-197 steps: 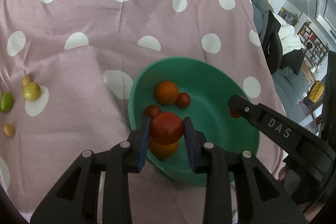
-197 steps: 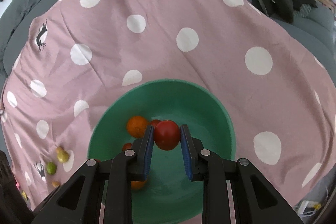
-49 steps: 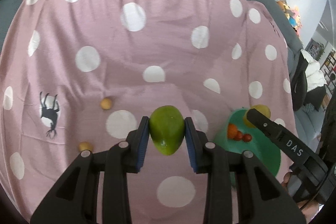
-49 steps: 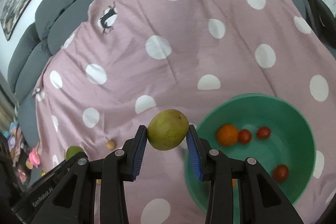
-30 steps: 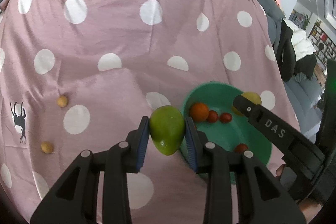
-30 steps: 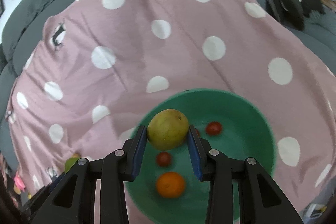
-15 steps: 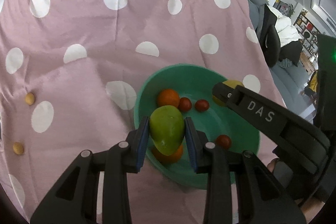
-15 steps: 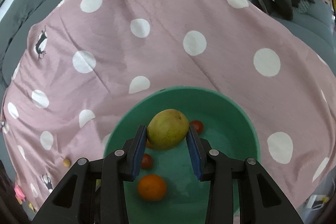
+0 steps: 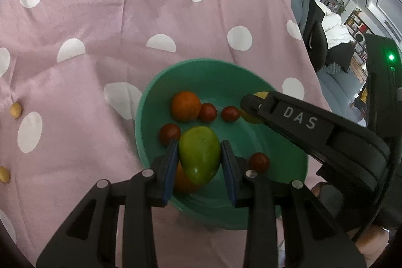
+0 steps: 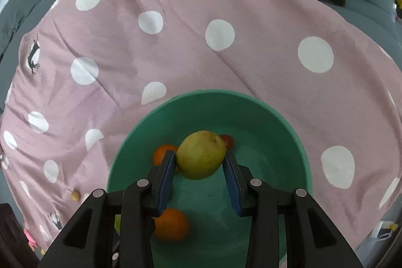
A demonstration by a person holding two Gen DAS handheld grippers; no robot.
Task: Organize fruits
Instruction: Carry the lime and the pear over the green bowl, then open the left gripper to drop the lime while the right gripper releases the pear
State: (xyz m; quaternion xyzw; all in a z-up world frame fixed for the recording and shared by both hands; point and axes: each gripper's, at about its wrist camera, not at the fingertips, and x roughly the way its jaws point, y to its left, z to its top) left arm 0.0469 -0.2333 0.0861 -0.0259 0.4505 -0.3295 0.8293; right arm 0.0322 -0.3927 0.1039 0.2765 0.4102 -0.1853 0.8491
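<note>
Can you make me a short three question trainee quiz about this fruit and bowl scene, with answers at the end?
1. True or false: the left tool is shut on a green mango.
2. What does the right tool hold? A) orange B) yellow-green apple C) tomato
3. Fill in: two small tan fruits lie on the polka-dot ____, outside the green bowl.

Key: 1 true. 2 B. 3 cloth.

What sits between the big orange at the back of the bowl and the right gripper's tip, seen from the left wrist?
Two small red tomatoes, side by side in the bowl.
</note>
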